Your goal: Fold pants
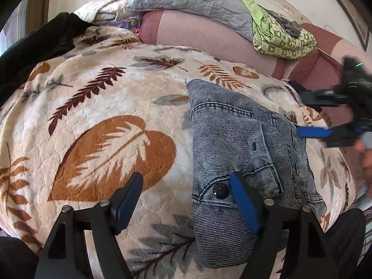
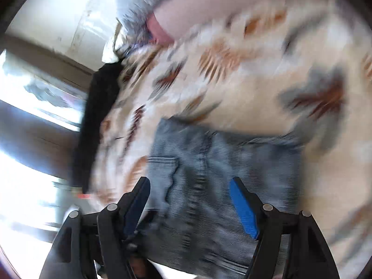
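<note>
- The pants (image 1: pixel 244 144), grey-blue denim, lay folded into a compact stack on the leaf-print blanket (image 1: pixel 111 107) of a bed, just ahead of both grippers.
- The left gripper (image 1: pixel 186 200) hung with its jaws spread wide and nothing pinched; its right-hand finger sat over the near left part of the denim beside a dark button (image 1: pixel 220 191), while its left-hand finger stood over bare blanket. Whether that finger actually touched the cloth could not be told.
- The right gripper (image 2: pixel 189 200) was likewise released, jaws apart, with the denim seen between and below them but no pad pressing on it.
- The right wrist view was heavily smeared, so seams, pocket edges and the folded stack's outline were hard to make out there.
- In the left wrist view the right gripper showed at the far right edge, blurred and cut off, with part of a hand (image 1: pixel 365 153) behind it.
- The near end of the pants was hidden behind the left gripper's body.
- Beyond the pants lay a grey quilted pillow (image 1: pixel 197 0) and a green patterned cloth (image 1: pixel 279 39); a dark garment (image 1: pixel 41 51) sat far left, partly cropped.
</note>
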`<act>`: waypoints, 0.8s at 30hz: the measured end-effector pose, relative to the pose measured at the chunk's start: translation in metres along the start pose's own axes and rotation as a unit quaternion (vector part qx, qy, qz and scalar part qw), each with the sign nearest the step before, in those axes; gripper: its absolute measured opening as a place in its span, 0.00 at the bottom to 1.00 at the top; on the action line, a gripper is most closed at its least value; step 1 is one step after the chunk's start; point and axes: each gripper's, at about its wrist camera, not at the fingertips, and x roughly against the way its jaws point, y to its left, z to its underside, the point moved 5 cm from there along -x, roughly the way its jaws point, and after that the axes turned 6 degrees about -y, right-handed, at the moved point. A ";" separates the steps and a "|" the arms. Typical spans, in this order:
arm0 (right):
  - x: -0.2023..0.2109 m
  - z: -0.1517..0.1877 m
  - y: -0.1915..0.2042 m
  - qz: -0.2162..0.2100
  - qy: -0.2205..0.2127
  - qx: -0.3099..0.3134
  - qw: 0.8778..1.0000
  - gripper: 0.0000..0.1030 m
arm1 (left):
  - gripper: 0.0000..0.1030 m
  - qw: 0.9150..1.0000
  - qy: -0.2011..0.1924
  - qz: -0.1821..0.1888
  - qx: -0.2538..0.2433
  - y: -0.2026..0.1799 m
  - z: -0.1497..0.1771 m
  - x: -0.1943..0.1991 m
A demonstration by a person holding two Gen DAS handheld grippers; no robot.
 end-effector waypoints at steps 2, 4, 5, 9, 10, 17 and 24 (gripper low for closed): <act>-0.021 -0.006 -0.043 0.104 0.008 -0.029 0.994 0.71 | 0.75 1.000 0.002 0.008 0.004 0.000 -0.001 0.000; -0.019 -0.007 -0.050 0.085 -0.002 -0.059 0.995 0.69 | 0.75 1.000 0.000 0.010 -0.001 -0.002 -0.001 0.002; -0.010 -0.006 -0.043 0.083 -0.011 -0.060 0.995 0.69 | 0.75 1.000 -0.005 0.003 -0.009 -0.003 0.000 0.004; 0.030 0.016 -0.004 0.081 -0.058 0.005 0.995 0.69 | 0.75 1.000 -0.005 0.003 -0.008 -0.003 -0.001 0.005; 0.036 0.024 0.003 0.067 -0.061 0.013 0.996 0.69 | 0.75 1.000 -0.006 0.003 -0.009 -0.003 -0.001 0.006; 0.020 0.097 -0.035 0.058 -0.014 0.005 0.998 0.67 | 0.75 1.000 -0.004 0.003 -0.008 -0.004 0.001 0.004; 0.067 0.094 -0.017 0.070 -0.071 0.031 0.995 0.67 | 0.75 0.998 -0.057 -0.011 0.011 0.008 -0.009 0.022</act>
